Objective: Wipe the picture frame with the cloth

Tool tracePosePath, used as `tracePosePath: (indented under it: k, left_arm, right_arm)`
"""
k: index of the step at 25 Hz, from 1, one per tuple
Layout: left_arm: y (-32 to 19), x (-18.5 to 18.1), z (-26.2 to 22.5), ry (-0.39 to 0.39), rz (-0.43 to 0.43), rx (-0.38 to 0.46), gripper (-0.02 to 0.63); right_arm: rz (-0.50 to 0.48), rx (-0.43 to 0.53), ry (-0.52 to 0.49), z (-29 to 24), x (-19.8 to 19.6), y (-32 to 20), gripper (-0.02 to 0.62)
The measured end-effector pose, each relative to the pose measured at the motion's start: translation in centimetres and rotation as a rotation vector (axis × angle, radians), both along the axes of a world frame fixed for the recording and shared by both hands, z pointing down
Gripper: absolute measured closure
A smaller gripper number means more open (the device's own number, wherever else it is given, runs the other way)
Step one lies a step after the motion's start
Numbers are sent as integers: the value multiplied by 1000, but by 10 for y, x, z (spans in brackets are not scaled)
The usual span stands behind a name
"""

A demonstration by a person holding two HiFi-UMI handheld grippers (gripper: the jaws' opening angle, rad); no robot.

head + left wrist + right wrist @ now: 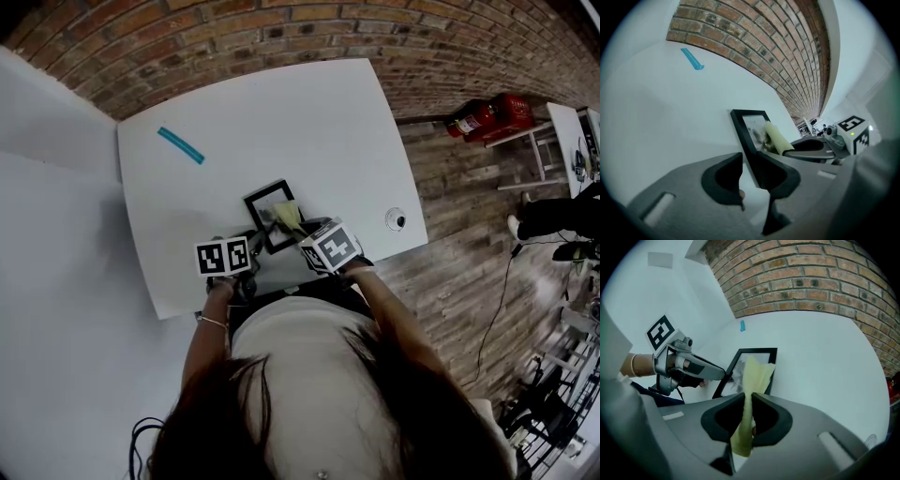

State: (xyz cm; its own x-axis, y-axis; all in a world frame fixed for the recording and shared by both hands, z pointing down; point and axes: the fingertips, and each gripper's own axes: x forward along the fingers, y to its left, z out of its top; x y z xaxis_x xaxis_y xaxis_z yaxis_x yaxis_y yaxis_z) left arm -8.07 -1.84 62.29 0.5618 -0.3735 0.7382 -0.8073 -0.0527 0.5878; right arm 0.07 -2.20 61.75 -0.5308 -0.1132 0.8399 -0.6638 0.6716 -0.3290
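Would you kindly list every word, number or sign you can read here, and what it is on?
No readable words or numbers.
Left marker cube, right marker cube: square code patterns only.
Red extinguisher label: too small to read.
Picture frame print: blurred.

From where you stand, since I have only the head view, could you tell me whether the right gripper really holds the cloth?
Observer: Yes, the right gripper is shut on the yellow cloth, whose free end hangs over the picture frame.
Operator: Thank you; and does the left gripper grip the frame?
Observer: No, the left gripper is open: the frame's near corner sits between its jaws, with a gap on one side.
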Motion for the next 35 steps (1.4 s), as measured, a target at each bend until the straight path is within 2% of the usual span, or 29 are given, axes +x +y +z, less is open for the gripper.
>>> tracePosePath:
  k: [21,25,30,35]
  left_arm:
    - [1,-2,-1,-41,27,8,500]
    - [3,0,-5,-59,55,32,500]
    - [5,-2,-9,-69,46,45,500]
    - [6,-2,-15,-70,43,56,500]
  right_arm:
    - [162,37,15,-10,43,-22,552]
    - [176,52,6,-16,45,-28,552]
    - [189,81,0,-23,50,-34,552]
    - [201,126,48,-21,65,-40,552]
